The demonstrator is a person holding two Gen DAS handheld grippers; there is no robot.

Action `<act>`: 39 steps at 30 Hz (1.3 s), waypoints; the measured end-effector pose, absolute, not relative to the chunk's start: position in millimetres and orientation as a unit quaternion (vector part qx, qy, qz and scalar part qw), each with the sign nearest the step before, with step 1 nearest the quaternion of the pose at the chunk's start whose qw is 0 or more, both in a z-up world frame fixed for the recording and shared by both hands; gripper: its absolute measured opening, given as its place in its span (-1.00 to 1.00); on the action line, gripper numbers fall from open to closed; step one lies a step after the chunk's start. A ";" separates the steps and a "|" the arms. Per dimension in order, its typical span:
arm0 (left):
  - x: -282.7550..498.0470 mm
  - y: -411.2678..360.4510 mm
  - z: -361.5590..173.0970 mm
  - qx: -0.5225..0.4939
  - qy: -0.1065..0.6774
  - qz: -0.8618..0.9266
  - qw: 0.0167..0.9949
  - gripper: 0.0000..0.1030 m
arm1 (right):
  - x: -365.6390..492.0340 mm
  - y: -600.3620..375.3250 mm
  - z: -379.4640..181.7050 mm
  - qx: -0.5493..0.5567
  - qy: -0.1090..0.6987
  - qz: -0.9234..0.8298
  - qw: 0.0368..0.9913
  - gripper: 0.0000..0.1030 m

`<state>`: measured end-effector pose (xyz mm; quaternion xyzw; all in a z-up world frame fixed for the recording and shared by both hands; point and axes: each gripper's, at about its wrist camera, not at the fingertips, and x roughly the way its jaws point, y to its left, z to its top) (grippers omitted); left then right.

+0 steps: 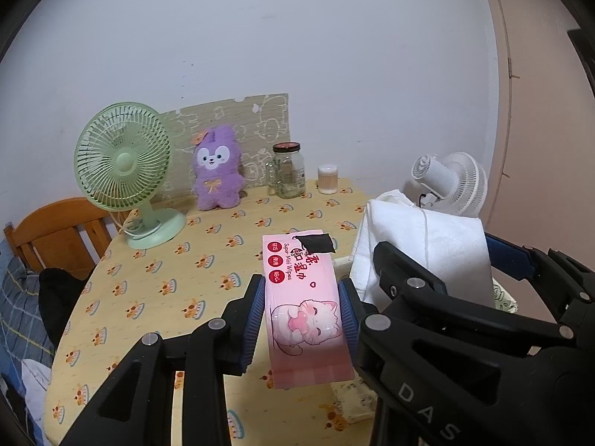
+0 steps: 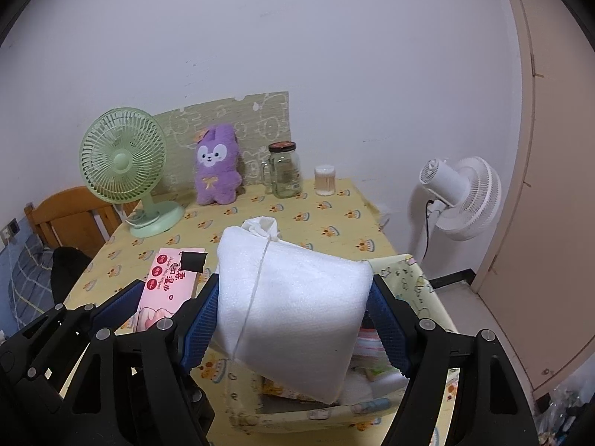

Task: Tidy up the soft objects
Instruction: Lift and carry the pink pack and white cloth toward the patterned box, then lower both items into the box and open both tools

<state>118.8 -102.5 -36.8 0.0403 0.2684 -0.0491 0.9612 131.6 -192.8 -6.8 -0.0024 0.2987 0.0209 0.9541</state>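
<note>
1. The left gripper [image 1: 302, 319] is closed narrowly on a pink wipes pack [image 1: 303, 297], held above the table [image 1: 148, 278]. Gripped near its middle, its free ends could sag or slip.
2. The right gripper [image 2: 293, 319] is spread wide, pinching a white pouch [image 2: 293, 316] over the fabric box [image 2: 416, 271]. The squashy pouch could catch the box rim and tip it.
</note>
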 end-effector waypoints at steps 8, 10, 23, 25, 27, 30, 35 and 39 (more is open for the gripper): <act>120.8 -120.7 -37.8 0.039 0.266 -0.064 0.961 -0.22 | 129.6 -212.0 -6.0 -0.004 0.295 0.005 0.955 0.51; 122.6 -125.6 -38.6 0.041 0.267 -0.068 0.961 -0.22 | 129.3 -217.2 -6.6 -0.002 0.296 0.000 0.955 0.51; 134.0 -150.5 -44.1 0.041 0.269 -0.090 0.958 -0.21 | 136.3 -243.6 -11.1 0.002 0.295 -0.021 0.955 0.52; 137.0 -154.9 -46.5 0.042 0.274 -0.095 0.956 -0.21 | 138.8 -247.7 -13.8 0.005 0.297 -0.026 0.954 0.52; 140.7 -158.4 -50.0 0.042 0.279 -0.098 0.955 -0.21 | 142.2 -252.6 -18.0 0.008 0.302 -0.030 0.953 0.52; 146.7 -161.9 -55.6 0.042 0.286 -0.099 0.952 -0.21 | 147.0 -257.8 -24.3 0.011 0.308 -0.033 0.951 0.52; 155.7 -167.9 -66.1 0.042 0.301 -0.103 0.947 -0.18 | 155.6 -265.2 -34.6 0.013 0.322 -0.038 0.946 0.52; 163.0 -172.7 -73.1 0.049 0.318 -0.110 0.941 -0.04 | 160.6 -268.9 -42.3 0.017 0.330 -0.040 0.943 0.52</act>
